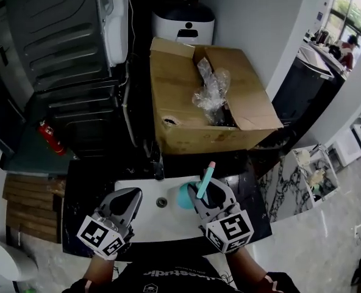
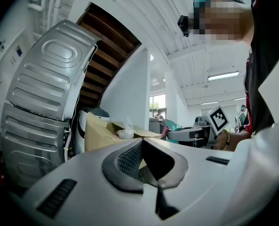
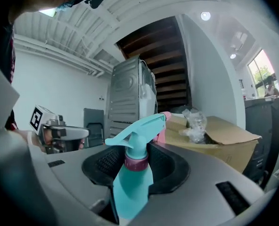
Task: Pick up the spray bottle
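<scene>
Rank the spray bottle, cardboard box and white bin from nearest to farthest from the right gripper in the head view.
1. Spray bottle, held in the right gripper.
2. Cardboard box, just beyond it.
3. White bin, behind the box at the wall.

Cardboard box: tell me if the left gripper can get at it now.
Probably yes: the left gripper is empty, and only the sink lies between it and the cardboard box.
</scene>
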### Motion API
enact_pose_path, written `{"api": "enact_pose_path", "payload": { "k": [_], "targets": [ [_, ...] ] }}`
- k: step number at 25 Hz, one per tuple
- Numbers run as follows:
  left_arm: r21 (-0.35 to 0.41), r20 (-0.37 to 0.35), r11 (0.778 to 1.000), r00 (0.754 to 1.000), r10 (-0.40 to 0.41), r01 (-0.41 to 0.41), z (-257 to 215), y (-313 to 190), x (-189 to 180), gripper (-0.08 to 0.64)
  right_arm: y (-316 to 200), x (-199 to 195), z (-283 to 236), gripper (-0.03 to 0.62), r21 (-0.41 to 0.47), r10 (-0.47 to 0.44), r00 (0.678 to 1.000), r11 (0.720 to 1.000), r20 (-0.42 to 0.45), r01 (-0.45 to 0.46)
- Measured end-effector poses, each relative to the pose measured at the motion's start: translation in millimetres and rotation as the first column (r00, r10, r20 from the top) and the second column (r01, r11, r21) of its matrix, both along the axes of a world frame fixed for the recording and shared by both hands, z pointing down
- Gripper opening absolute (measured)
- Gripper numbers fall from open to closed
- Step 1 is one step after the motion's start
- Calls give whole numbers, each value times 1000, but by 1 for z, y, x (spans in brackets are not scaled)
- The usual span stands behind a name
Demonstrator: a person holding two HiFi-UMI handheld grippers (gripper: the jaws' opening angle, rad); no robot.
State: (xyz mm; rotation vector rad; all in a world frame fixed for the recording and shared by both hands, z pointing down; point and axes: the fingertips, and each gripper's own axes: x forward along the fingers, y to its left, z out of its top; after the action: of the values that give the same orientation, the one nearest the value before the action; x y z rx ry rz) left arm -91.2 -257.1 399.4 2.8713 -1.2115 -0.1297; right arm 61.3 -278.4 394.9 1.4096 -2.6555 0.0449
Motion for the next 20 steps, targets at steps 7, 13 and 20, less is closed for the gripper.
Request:
{"api": "enact_pose_path", "payload": {
  "k": [7,13,20],
  "targets": [
    [14,16,1000,1000,25,-25,-3,13,-3,15,41,-36,3,183,-36,-88,996,995,-8,88],
    [20,19,999,999,38,-38,-7,17,-8,15,51,-47,5,183,-62,-97,995,993,-26,96],
    [19,17,999,999,37,-37,-6,19,-13,15,54,-55,6,183,-58,-108,994,993,-35,105]
  ]
}}
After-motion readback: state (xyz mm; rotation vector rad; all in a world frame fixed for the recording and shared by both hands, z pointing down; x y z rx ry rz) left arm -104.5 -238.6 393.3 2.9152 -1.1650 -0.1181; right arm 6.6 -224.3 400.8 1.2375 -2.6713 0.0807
